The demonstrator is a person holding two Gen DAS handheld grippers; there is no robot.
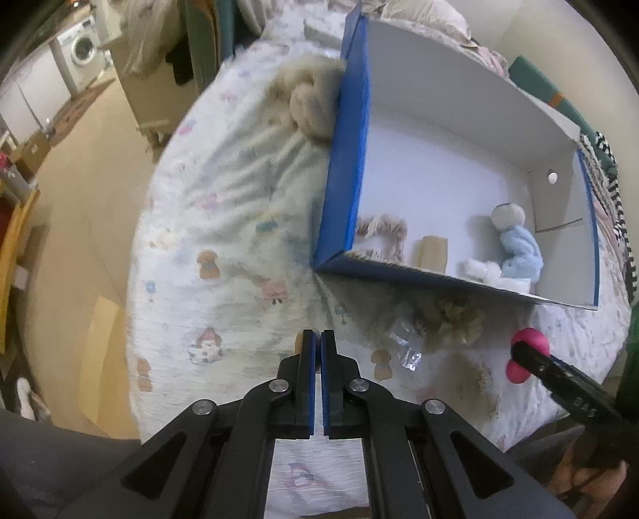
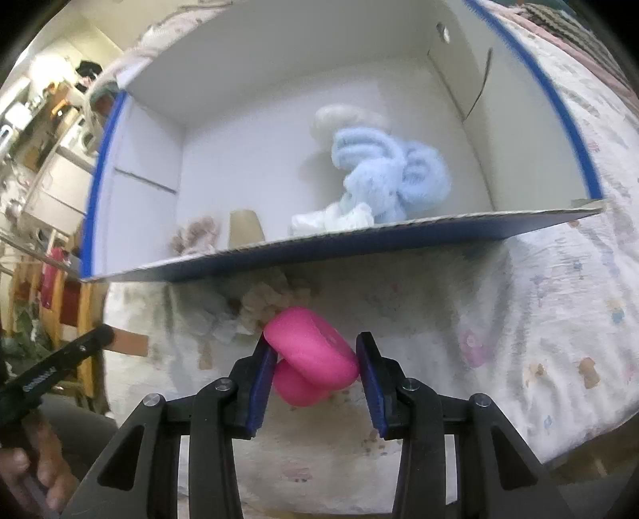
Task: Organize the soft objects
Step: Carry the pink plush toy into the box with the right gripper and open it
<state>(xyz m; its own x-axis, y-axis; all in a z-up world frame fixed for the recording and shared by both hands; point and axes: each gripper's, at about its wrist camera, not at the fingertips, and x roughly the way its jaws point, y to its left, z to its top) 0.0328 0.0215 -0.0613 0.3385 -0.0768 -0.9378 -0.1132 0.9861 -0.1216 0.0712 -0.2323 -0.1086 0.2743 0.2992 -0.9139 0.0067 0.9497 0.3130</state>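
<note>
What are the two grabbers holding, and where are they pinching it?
The right gripper pinches a soft pink foam dumbbell-shaped toy across one rounded end. The left gripper is shut, holding nothing.

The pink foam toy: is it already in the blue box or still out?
Out. The pink foam toy sits between the right gripper's jaws, in front of the blue box, above the bedsheet.

I am working in a home, in a bedroom that opens onto a laundry corner. The landmark is the bed with its white quilted cover printed with small cartoon animals [image 1: 223, 223]. To its far left stands a white front-loading washing machine [image 1: 82, 50] beside white cabinets. Between them I see a pale wooden floor [image 1: 92, 191]. Behind the bed lie crumpled beige blankets [image 1: 423, 16].
</note>
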